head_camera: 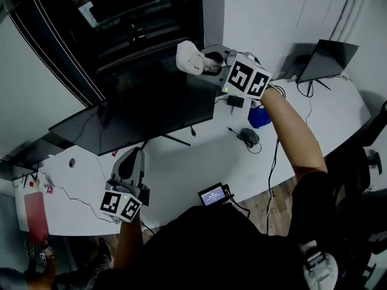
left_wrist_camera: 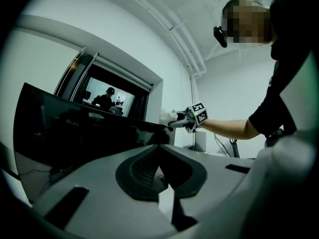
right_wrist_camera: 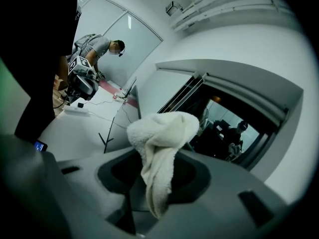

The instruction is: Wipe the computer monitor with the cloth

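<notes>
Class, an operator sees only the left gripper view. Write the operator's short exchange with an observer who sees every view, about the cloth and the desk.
Operator: Is the cloth really between the other gripper's jaws?
Observer: Yes. The right gripper is shut on the cloth, and a fold hangs down between its jaws.
Operator: Is anything lying on the desk beside the screen?
Observer: A mouse lies on the desk, just beyond the right end of the monitor.

An office: a long white desk [head_camera: 181, 168] bearing monitor [head_camera: 151, 104], laptop [head_camera: 326, 59] and mouse [head_camera: 249, 136] (cables [head_camera: 272, 168] trailing).
</notes>
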